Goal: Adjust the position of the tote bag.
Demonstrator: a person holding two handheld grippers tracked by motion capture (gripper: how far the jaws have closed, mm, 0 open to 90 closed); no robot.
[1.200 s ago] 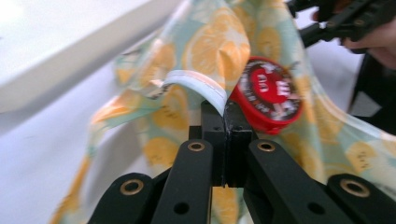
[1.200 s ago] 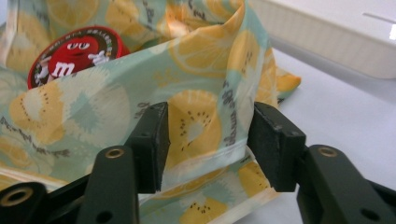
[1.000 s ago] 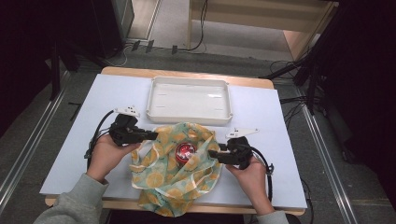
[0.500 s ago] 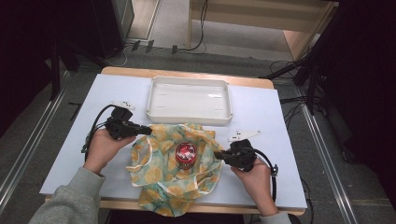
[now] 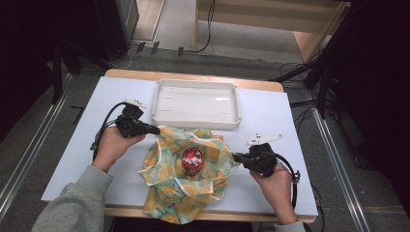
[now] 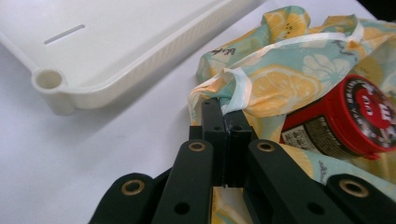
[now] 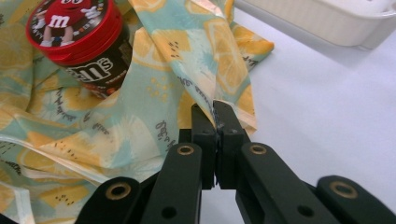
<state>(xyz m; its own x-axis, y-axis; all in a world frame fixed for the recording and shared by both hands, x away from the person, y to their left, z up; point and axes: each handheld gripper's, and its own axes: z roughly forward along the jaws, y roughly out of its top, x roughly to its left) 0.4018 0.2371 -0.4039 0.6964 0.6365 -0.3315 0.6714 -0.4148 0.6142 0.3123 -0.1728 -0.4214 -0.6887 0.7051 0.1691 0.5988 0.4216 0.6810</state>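
A lemon-print cloth (image 5: 186,179) lies spread on the table with a red-lidded candy jar (image 5: 192,160) standing at its middle. My left gripper (image 5: 155,130) is shut on the cloth's far left corner (image 6: 233,95), beside the jar (image 6: 343,123). My right gripper (image 5: 235,156) is shut on the cloth's right edge (image 7: 219,109), with the jar (image 7: 79,35) off to its left. The cloth's near edge hangs over the table's front.
A white tray (image 5: 197,104) sits empty just behind the cloth; its corner (image 6: 51,86) is close to my left gripper. The white table top (image 5: 72,150) has bare room to the left and right. Cables trail from both grippers.
Both grippers have pulled apart, the left one back and left, the right one outward, drawing the cloth wider and flatter around the jar.
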